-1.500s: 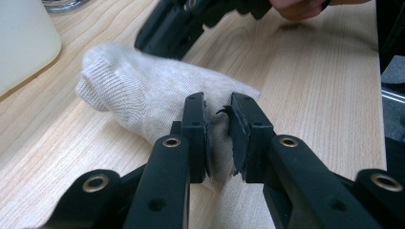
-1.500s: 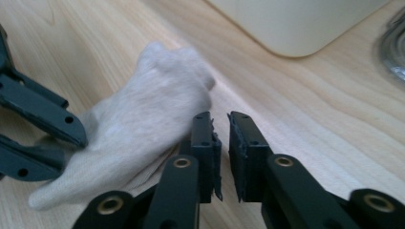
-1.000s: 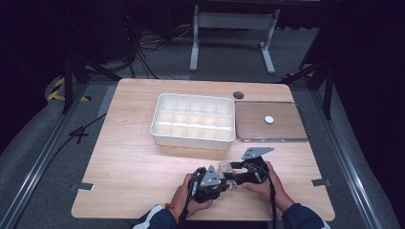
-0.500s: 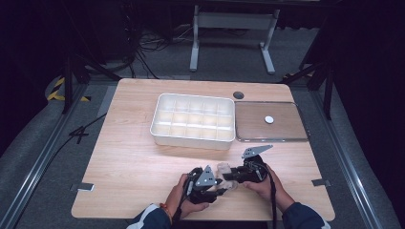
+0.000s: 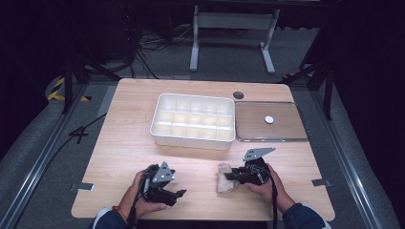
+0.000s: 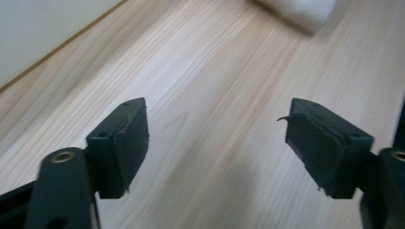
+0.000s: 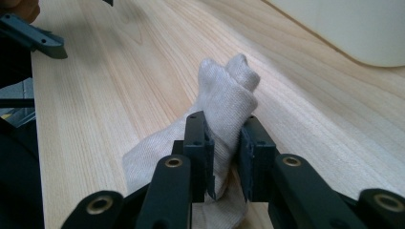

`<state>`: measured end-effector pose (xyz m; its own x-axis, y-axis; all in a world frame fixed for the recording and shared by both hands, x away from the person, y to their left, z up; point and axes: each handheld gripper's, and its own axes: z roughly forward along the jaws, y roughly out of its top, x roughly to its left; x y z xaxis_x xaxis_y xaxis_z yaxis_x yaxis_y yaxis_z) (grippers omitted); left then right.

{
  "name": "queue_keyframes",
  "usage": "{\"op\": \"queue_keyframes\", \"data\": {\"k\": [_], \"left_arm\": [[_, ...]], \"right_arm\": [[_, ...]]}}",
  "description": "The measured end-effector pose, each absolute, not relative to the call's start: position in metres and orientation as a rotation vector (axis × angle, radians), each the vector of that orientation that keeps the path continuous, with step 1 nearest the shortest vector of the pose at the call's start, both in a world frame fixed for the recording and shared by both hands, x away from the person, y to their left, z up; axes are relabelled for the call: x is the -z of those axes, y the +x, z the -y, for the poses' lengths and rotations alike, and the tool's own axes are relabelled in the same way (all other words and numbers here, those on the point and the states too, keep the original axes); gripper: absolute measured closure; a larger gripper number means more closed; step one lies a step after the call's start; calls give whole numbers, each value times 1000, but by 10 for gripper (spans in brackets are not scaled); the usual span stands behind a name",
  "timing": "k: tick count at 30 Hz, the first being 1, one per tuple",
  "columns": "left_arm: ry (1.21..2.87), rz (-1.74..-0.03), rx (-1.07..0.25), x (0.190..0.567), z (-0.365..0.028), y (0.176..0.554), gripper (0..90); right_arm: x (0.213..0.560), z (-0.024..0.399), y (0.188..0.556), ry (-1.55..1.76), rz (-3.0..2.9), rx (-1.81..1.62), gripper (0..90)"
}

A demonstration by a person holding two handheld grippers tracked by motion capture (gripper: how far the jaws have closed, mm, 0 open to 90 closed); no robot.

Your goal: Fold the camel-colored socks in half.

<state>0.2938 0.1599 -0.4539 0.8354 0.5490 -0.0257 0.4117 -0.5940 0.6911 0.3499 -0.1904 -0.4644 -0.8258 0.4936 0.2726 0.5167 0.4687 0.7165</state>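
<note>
The left gripper [image 5: 177,193] has drawn away from the cloth [image 5: 225,178]; its jaws stand wide and empty. The right gripper [image 5: 230,175] alone pinches the cloth, resting on the worktop [image 5: 129,143]. Judgement: hand-over complete.

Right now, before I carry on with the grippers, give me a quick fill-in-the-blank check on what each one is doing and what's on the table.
1. The right gripper is shut on a beige ____.
2. The left gripper has its jaws ____ over bare wood.
3. The divided white tray holds ____ in its compartments.
4. The small white disc lies on the brown ____ beside the tray.

Missing words: sock; open; nothing; board
</note>
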Motion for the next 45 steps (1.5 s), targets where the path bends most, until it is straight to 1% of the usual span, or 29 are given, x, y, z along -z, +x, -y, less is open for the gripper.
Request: {"op": "queue_keyframes", "data": {"k": [3,6,11,17,18,19,21,23,25,27,29,32,35,37,41,45], "left_arm": [[2301,-741,-261,461,-179,294,198],[2330,-780,-270,469,-192,297,202],[2312,-805,-227,472,-198,303,198],[2311,-806,-224,475,-199,305,201],[2304,-808,-213,474,-200,305,222],[2286,-816,-201,474,-201,306,244],[2288,-813,-201,475,-199,305,240],[2309,-783,-225,475,-197,305,232],[2306,-789,-227,476,-196,304,228],[2311,-782,-247,477,-194,304,227],[2326,-772,-270,476,-193,303,227],[2315,-772,-273,478,-193,303,217],[2306,-760,-276,479,-194,303,212],[2297,-761,-278,480,-194,302,212],[2292,-761,-282,480,-194,302,212],[2277,-774,-287,481,-194,301,207]], "right_arm": [[463,191,349,-915,2677,1322,762],[463,191,348,-906,2687,1320,763],[462,191,347,-892,2703,1319,764],[462,191,347,-894,2721,1307,763],[463,191,348,-901,2715,1295,759],[464,190,349,-903,2712,1278,749],[464,189,349,-894,2722,1244,716],[464,187,350,-904,2721,1217,661],[468,188,353,-919,2670,1193,593],[471,190,357,-947,2632,1186,558],[472,191,358,-951,2610,1185,559],[475,190,361,-922,2558,1184,592],[477,186,359,-843,2499,1167,689],[475,183,357,-815,2518,1175,721],[471,183,353,-806,2567,1194,750],[468,183,348,-804,2592,1214,760]]}}
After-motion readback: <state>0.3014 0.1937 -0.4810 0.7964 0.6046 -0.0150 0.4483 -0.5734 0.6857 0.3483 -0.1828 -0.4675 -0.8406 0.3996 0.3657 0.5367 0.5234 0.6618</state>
